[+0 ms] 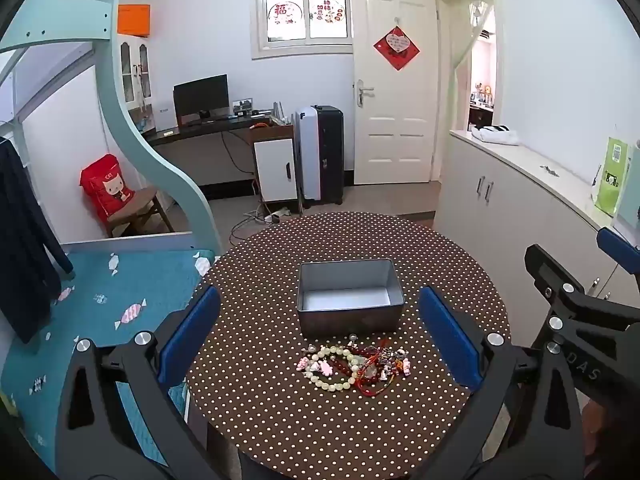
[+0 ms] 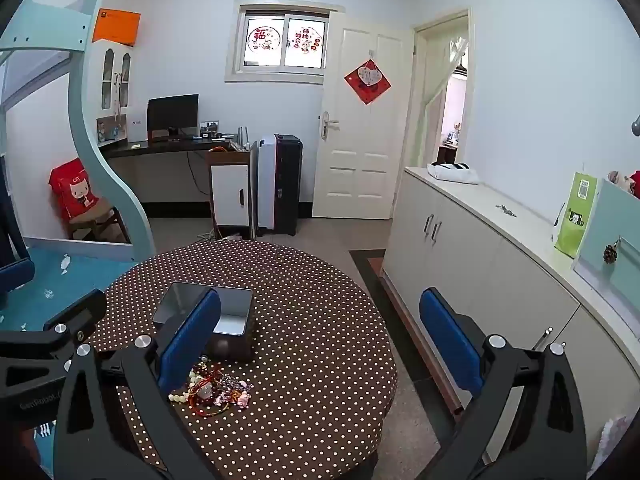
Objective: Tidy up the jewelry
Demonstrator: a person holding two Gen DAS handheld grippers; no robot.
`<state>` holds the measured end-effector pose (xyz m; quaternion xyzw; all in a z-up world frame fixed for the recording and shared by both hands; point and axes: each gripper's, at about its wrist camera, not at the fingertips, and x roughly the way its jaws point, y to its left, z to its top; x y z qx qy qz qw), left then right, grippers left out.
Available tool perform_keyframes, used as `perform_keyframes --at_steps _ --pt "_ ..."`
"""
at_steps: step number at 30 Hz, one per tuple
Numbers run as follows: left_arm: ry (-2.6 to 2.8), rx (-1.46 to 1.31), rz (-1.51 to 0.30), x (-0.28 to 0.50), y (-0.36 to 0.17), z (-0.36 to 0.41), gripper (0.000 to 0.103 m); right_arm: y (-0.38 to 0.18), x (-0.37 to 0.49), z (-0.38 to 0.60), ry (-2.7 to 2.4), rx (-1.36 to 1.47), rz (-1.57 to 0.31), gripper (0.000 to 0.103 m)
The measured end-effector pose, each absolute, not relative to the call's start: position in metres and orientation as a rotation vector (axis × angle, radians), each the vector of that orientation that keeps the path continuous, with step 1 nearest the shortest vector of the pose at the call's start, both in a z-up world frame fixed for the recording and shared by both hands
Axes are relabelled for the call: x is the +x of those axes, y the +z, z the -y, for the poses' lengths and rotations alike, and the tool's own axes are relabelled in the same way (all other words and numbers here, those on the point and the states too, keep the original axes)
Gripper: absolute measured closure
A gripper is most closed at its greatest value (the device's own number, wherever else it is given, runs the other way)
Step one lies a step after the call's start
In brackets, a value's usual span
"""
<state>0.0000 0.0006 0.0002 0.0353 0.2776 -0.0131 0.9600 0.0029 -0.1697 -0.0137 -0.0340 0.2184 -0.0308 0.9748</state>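
A heap of jewelry (image 1: 354, 366) lies on the round table (image 1: 280, 412) with the brown polka-dot cloth: pale bead bracelets, red cords, pink charms. Just behind it stands an open grey metal tin (image 1: 349, 297) with nothing inside. My left gripper (image 1: 320, 336) hangs above the table, jaws wide open, the heap and tin framed between its blue pads. In the right wrist view the heap (image 2: 214, 390) and tin (image 2: 228, 320) sit at lower left, partly behind the left pad. My right gripper (image 2: 320, 344) is open and holds nothing, off to the right of the heap.
A bed with a blue cover (image 1: 100, 312) borders the table's left side. White cabinets (image 2: 500, 264) run along the right, with a green bag (image 2: 576, 216) on top. Bare floor (image 2: 360, 240) lies beyond the table, then a desk and suitcase.
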Motion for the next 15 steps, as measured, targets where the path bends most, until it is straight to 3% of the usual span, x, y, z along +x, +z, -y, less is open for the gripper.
perform_keyframes --at_steps 15 --pt "-0.008 0.04 -0.538 -0.001 0.002 -0.011 0.005 -0.018 0.009 0.172 -0.02 -0.046 -0.451 0.007"
